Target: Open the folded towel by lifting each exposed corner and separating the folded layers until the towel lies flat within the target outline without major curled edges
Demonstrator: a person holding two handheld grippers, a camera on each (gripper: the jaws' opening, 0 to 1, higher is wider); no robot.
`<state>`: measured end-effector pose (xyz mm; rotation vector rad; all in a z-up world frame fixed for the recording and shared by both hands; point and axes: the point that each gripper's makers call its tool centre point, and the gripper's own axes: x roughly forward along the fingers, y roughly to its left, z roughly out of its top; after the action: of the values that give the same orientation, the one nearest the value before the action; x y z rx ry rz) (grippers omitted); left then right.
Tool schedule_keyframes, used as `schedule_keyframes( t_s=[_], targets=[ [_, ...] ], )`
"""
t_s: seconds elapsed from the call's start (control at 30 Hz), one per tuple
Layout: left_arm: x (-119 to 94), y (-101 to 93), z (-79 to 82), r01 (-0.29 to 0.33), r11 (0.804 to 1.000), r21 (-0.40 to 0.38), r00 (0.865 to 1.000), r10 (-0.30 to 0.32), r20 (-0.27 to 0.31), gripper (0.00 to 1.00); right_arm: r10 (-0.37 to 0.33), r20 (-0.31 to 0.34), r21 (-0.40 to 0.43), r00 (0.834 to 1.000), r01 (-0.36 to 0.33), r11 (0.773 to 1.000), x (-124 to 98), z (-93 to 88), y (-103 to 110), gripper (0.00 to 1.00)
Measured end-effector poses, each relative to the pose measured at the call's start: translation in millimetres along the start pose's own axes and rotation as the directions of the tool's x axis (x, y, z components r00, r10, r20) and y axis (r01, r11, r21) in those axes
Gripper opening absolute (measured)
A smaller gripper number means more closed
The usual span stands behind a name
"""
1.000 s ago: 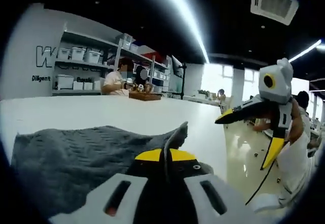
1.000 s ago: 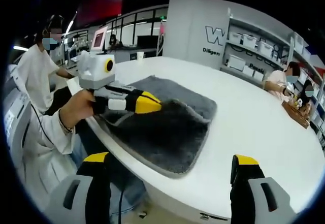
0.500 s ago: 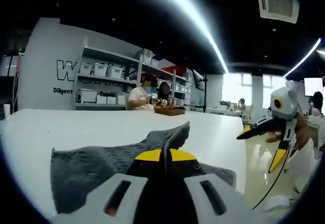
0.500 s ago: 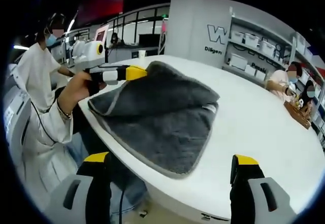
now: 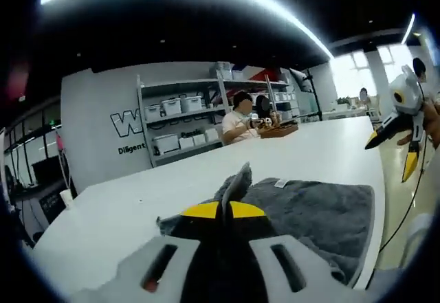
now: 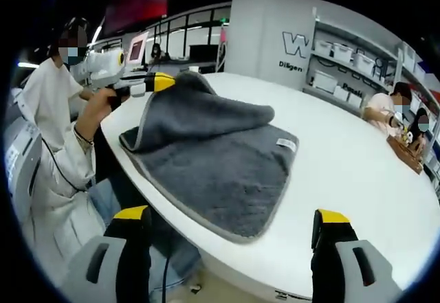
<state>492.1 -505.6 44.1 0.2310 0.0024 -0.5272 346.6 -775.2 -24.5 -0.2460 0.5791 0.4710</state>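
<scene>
The towel (image 6: 220,165) is dark grey and fluffy, with a thin lighter grey edge running all around it. It lies on the white table (image 6: 344,152), close to the near edge. It is partly open. The bottom layer lies flat and spread out. The top layer is pulled up and back, so it makes a soft rolled hump across the far side. One corner of that top layer is lifted up off the table, pinched in the left gripper (image 6: 162,82). A small white tag (image 6: 287,143) sits on the flat part near the fold. In the left gripper view the pinched corner of the towel (image 5: 237,183) sticks up in a point.
</scene>
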Motion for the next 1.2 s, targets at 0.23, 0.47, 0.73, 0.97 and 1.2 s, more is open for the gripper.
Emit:
schedule_keyframes(
  t_s=[0.23,0.47,0.73,0.97,1.2],
  targets=[
    [-19.0,30.6,-7.8,-0.055,0.998,0.023,0.998,0.056,-0.014,0.02,0.016,0.007,0.003,1.000,-0.016,1.000,4.5,2.3,3.0,0.97],
    [-29.9,37.7,-39.5,-0.039,0.993,0.110,0.988,0.055,-0.144,0.02,0.023,0.006,0.006,1.000,-0.023,1.000,6.9,2.2,4.4,0.96],
    [-31.7,31.4,-101.2,0.037,0.996,0.077,0.941,-0.009,-0.337,0.03,0.026,0.002,0.004,1.000,-0.026,1.000,8.1,1.5,5.5,0.96],
    [-32.0,31.9,-122.8,0.052,0.997,0.062,0.912,-0.022,-0.410,0.07,0.030,-0.002,0.001,1.000,-0.030,1.000,9.2,1.3,7.5,0.96],
    [-44.9,30.9,-119.7,0.065,0.997,-0.029,0.903,-0.071,-0.424,0.38,0.031,-0.007,0.004,1.000,-0.031,1.000,11.0,0.2,7.1,0.96]
  ],
)
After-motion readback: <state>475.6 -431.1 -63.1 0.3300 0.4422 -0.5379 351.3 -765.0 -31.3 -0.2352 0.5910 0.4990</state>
